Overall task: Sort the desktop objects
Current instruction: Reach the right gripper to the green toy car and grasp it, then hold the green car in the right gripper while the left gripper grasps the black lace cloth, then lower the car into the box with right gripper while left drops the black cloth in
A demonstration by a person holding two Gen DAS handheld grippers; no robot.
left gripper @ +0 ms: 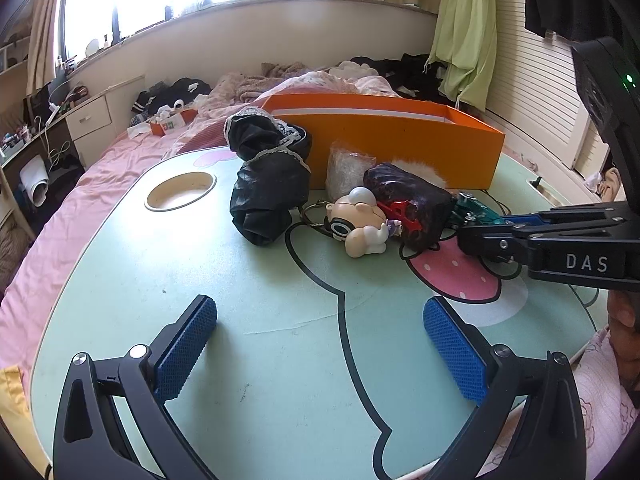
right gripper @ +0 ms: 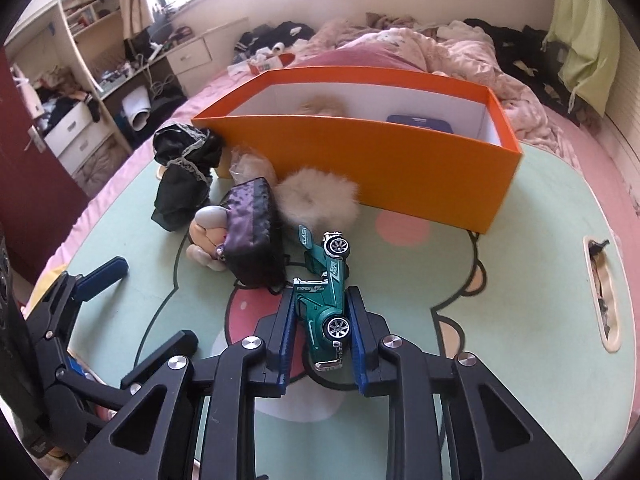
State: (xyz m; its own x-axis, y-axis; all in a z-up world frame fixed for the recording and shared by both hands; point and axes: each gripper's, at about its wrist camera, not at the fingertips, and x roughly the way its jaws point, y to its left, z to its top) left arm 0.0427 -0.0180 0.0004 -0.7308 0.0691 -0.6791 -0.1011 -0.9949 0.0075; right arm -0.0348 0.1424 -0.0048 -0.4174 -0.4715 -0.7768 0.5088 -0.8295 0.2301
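Note:
My right gripper (right gripper: 322, 316) is shut on a green toy car (right gripper: 326, 300), held on its side just above the green table (right gripper: 520, 320). In the left wrist view the right gripper (left gripper: 476, 232) reaches in from the right with the car (left gripper: 474, 208). My left gripper (left gripper: 320, 344) is open and empty over the near table. An orange box (right gripper: 380, 168) stands at the back, with a fluffy item and a blue item inside. In front of it lie a purple pouch (right gripper: 254, 232), a fluffy pompom (right gripper: 316, 196), a piglet toy (left gripper: 360, 224), black lacy cloth (left gripper: 268, 184) and a red toy (left gripper: 400, 210).
The table sits on a bed with pink bedding (left gripper: 100, 168). A round cup hole (left gripper: 180, 190) lies at the table's far left and a slot (right gripper: 604, 280) at its right edge. A clear bag (left gripper: 346, 168) leans on the box. A desk with drawers (right gripper: 80, 132) stands left.

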